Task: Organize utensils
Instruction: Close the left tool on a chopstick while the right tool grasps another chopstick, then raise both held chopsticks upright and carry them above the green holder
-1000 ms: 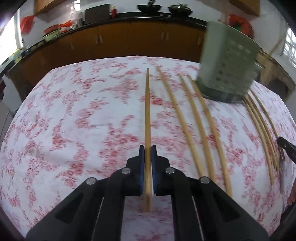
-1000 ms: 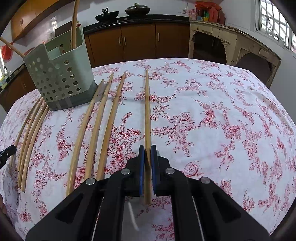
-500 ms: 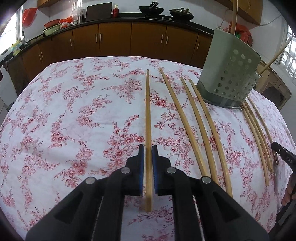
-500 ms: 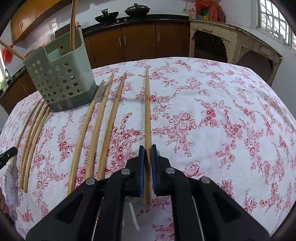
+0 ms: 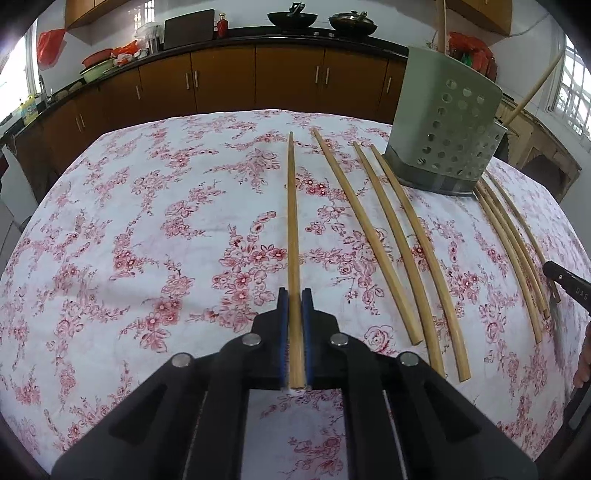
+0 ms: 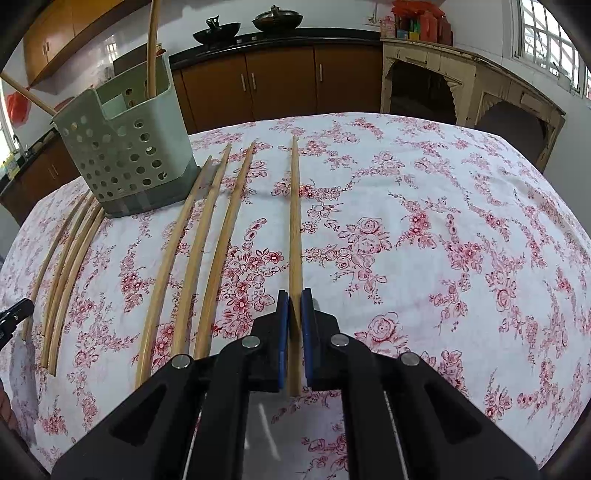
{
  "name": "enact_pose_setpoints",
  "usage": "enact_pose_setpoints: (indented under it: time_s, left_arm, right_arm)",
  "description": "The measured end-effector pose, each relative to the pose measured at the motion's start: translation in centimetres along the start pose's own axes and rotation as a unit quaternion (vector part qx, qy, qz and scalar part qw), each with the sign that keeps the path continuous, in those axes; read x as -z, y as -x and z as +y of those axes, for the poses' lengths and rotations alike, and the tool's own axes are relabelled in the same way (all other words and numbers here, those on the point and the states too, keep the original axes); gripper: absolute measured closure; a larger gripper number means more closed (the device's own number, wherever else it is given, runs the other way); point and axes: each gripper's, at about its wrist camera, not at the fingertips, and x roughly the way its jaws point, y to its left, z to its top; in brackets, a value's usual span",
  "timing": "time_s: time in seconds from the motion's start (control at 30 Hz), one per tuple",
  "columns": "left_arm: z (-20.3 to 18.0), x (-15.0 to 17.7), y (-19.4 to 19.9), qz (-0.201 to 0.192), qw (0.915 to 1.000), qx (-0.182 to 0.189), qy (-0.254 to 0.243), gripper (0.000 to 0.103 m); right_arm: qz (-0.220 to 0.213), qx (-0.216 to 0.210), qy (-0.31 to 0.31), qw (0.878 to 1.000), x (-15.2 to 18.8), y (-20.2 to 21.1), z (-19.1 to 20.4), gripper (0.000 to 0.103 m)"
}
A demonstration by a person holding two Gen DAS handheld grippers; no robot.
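Chopstick (image 5: 293,236) is lying flat on the floral tablecloth (image 5: 147,240), well apart from the green perforated holder (image 5: 447,129) on its left side, with its thick end sitting between the blue pads of the left gripper (image 5: 294,295); the fingers are pressing in on it, pinching the stick. A second chopstick (image 6: 295,236) is lying on the far side of the holder (image 6: 125,147), its thick end pinched the same way by the right gripper (image 6: 294,295), pads closing tight against the wood.

Three loose chopsticks (image 5: 391,236) are lying side by side between the left-held stick and the holder, the nearest one running just beside the holder's base; in the right wrist view the same three (image 6: 195,251) are fanning out from the base. Another bundle of chopsticks (image 5: 513,251) is lying on the holder's other side, starting at its base. Two sticks are standing inside the holder (image 6: 151,48), one upright, one leaning outward.

Wooden cabinets (image 5: 221,77) are running behind the holder, with two black woks (image 5: 291,16) sitting on the counter.
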Motion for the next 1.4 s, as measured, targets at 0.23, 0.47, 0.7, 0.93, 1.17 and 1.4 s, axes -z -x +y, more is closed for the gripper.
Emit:
enact_pose_setpoints:
  time_s: [0.23,0.47,0.7,0.93,1.17,1.4]
  left_arm:
    - [0.6,0.1,2.3,-0.014,0.9997,-0.009,-0.015,0.095]
    - [0.7,-1.6,7.3,-0.082,0.9961,-0.008,-0.033,0.095]
    - [0.5,-3.6,11.6,-0.152,0.9878,0.013,-0.03,0.095]
    - [0.5,-5.7,14.4,-0.196,0.9799,0.031,-0.015,0.095]
    - [0.7,-7.4,15.4,-0.211,0.9768,0.035,-0.009,0.095]
    - [-0.1,-8.0,16.3,-0.212,0.976,0.048,-0.016,0.095]
  right_arm:
    - [-0.051,-0.011,-0.013,0.999,-0.7,3.8,-1.0,0.095]
    - [-0.121,-0.01,-0.007,0.993,-2.6,8.2,-1.1,0.095]
    - [-0.167,-0.017,-0.011,0.986,-3.9,10.6,-1.1,0.095]
    - [-0.2,-0.029,-0.011,0.979,-5.3,12.8,-1.1,0.095]
    - [-0.222,-0.04,-0.005,0.974,-6.4,14.2,-0.4,0.095]
    - [-0.222,-0.048,0.002,0.974,-7.4,15.0,0.3,0.095]
